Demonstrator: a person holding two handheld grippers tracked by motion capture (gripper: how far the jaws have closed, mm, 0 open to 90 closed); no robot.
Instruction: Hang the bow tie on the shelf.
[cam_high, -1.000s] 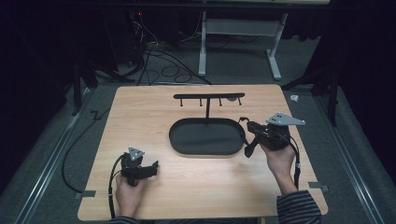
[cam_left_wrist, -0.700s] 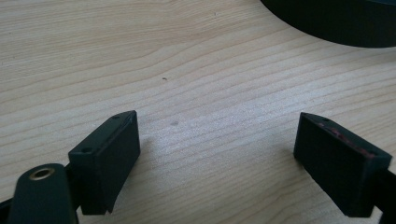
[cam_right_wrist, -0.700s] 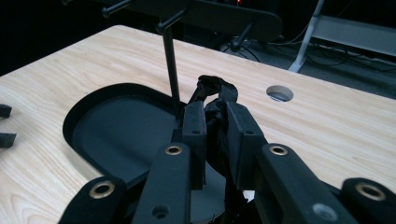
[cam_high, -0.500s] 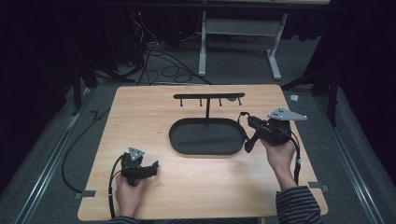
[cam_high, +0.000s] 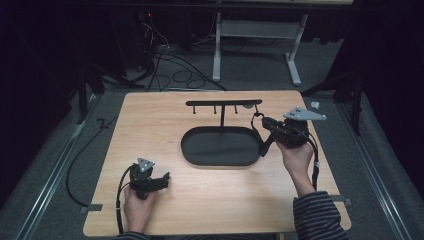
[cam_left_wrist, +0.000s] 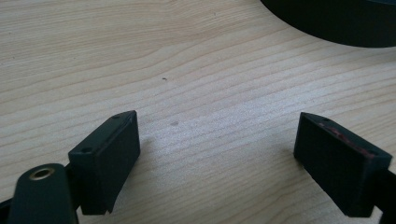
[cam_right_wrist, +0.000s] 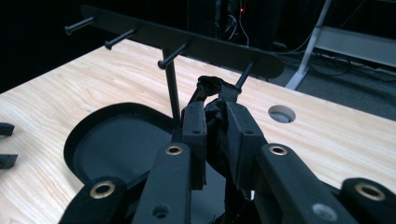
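My right claw (cam_right_wrist: 215, 123) is clamped tight on a black strap (cam_right_wrist: 215, 135) of soft, crumpled, fabric-like stuff. A loop of it bunches up above the claw's tips, and the rest hangs down between the jaws toward the bottom of the right gripper view. In the high view the strap (cam_high: 263, 145) dangles below the right claw (cam_high: 265, 122).

Just past the loop stands a black metal rack (cam_right_wrist: 187, 42): a flat horizontal bar with rounded ends on a thin upright rod, with slim knob-tipped pegs sticking out toward the claw. The loop sits right at the peg nearest it (cam_right_wrist: 245, 73); I cannot tell whether they touch.

Below and to the left of the right claw lies the rack's base, a matte black oval tray with a low raised rim (cam_right_wrist: 74, 135).

All of it stands on a pale wood-grain tabletop (cam_high: 165, 120) with fine straight streaks, and beyond the claw, to the right, is a round hole (cam_right_wrist: 281, 113) in the board.

My left claw (cam_left_wrist: 217, 154) gapes wide over bare wood, holding nothing. The tray's curved edge (cam_left_wrist: 327, 25) lies ahead and to the right of it.
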